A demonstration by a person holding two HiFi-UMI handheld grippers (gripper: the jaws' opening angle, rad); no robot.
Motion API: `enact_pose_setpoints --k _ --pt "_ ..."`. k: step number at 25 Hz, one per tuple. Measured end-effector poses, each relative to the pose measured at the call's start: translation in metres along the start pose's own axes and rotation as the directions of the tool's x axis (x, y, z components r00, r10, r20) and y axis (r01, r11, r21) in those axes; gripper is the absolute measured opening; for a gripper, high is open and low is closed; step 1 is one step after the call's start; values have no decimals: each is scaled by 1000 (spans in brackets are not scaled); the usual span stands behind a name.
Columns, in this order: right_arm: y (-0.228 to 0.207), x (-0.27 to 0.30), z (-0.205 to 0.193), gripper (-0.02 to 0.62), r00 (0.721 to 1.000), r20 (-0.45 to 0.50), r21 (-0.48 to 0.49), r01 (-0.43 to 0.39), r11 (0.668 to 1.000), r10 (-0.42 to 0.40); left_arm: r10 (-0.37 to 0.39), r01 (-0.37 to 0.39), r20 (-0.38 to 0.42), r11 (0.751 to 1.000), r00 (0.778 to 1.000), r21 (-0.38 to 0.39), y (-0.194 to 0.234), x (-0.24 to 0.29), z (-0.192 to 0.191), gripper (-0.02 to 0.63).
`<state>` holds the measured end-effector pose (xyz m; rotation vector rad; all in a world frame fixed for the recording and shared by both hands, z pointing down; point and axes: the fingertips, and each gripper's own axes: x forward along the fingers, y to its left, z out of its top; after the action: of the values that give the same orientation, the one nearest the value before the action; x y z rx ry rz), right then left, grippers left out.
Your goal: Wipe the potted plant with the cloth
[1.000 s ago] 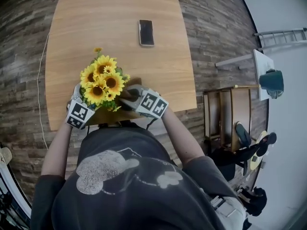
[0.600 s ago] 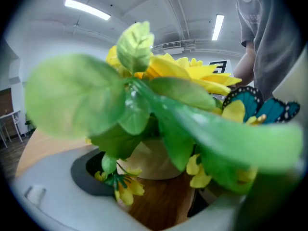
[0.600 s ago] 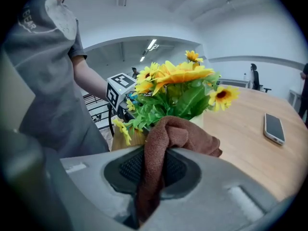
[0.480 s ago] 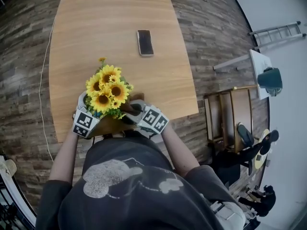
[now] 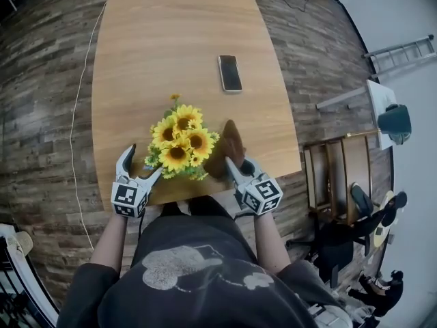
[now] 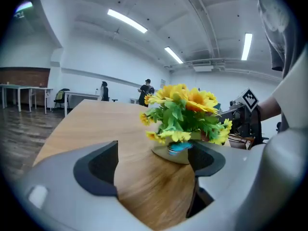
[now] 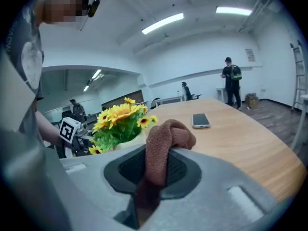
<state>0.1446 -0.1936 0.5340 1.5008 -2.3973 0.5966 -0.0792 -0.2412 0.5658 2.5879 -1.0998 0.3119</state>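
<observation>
The potted plant [image 5: 181, 141], yellow sunflowers over green leaves in a pale pot [image 6: 175, 153], stands near the table's front edge. My left gripper [image 5: 142, 164] is just left of it and open. Its jaws have just been closing a little, and only bare table shows between them; the pot stands beyond the right pad [image 6: 208, 160]. My right gripper [image 5: 236, 168] is to the right of the plant, shut on a brown cloth [image 5: 228, 149]. The cloth [image 7: 162, 146] bulges up from between the pads, with the plant [image 7: 120, 121] behind it to the left.
A phone [image 5: 229, 72] lies flat on the wooden table [image 5: 171, 39] beyond the plant. The table's front edge is right under both grippers. A chair [image 5: 341, 176] stands on the floor at the right. A cable [image 5: 76, 128] runs along the floor at the left.
The left gripper has come away from the pot and now stands spread beside it. The right gripper, with the cloth, has swung out from the flowers to the plant's right side.
</observation>
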Motion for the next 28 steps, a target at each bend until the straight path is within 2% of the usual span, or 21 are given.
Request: enact_pose_setpoints --k 4,9,15,18,22,28 --pt "-11 -17 23 55 990 113 59 81 995 -88 68 -68 70 998 995 -15 18 -16 16 432" --pt "-10 -36 34 55 980 173 69 87 994 -98 135 -128 176 991 975 -50 14 -41 48 350" --pt "2 -68 32 55 970 228 55 74 996 -84 151 -141 241 988 959 -59 -18 -70 70 276" --pt "9 -95 23 54 967 244 48 65 997 -75 181 -173 263 983 948 -54 -39 -88 76 210" --pt "21 -132 8 55 965 251 22 77 997 -81 205 -213 252 977 946 4 -69 -111 76 169" --pt "58 -181 -14 55 959 280 -8 39 999 -36 258 -272 294 962 920 7 -112 -159 79 52"
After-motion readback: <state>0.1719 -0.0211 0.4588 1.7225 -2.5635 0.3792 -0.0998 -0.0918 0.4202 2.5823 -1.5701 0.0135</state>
